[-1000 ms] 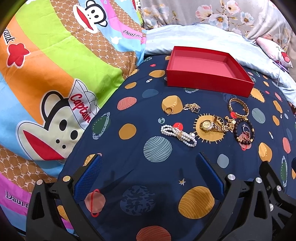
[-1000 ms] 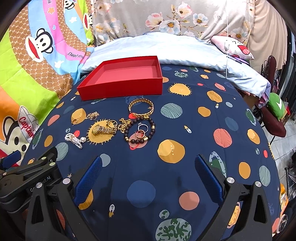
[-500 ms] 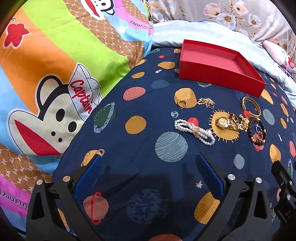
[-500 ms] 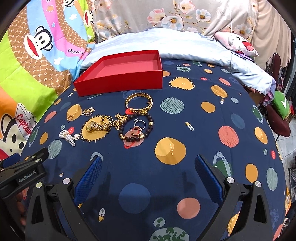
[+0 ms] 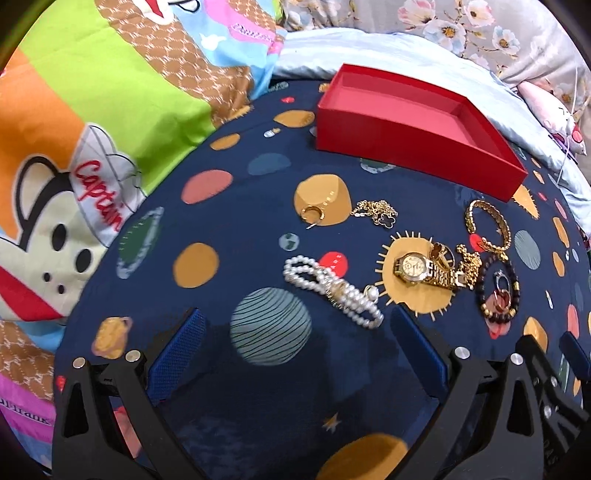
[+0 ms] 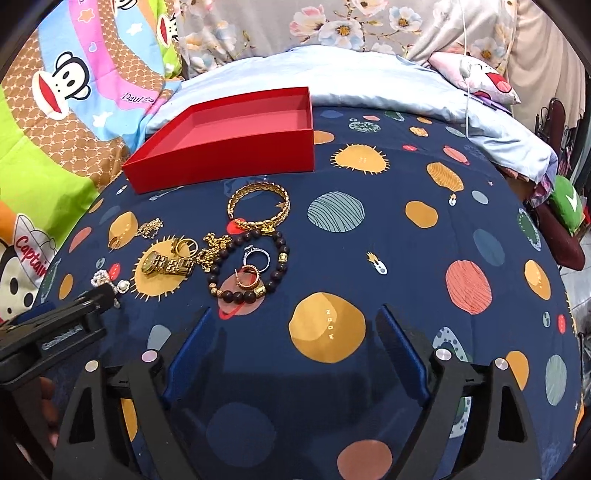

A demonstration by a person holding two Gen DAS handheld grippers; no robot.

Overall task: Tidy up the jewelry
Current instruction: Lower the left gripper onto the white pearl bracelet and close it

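Observation:
An empty red box (image 5: 417, 122) (image 6: 229, 144) stands at the far side of the navy planet-print blanket. In front of it lies jewelry: a white pearl bracelet (image 5: 332, 290), a gold watch (image 5: 421, 269) (image 6: 166, 264), a gold chain bracelet (image 5: 487, 229) (image 6: 258, 208), a dark bead bracelet (image 5: 498, 291) (image 6: 247, 267) with rings inside it, a gold necklace (image 5: 376, 214) and a gold hoop (image 5: 314, 216). My left gripper (image 5: 293, 325) is open, just short of the pearl bracelet. My right gripper (image 6: 293, 321) is open and empty, near the bead bracelet.
A colourful monkey-print quilt (image 5: 92, 129) lies at the left. A pale blue cover (image 6: 332, 85) and floral pillows (image 6: 332, 26) lie behind the box. The bed edge drops off at the right (image 6: 554, 229).
Both grippers have moved forward toward the jewelry. The left one has closed in on the pearl bracelet. Both stay open.

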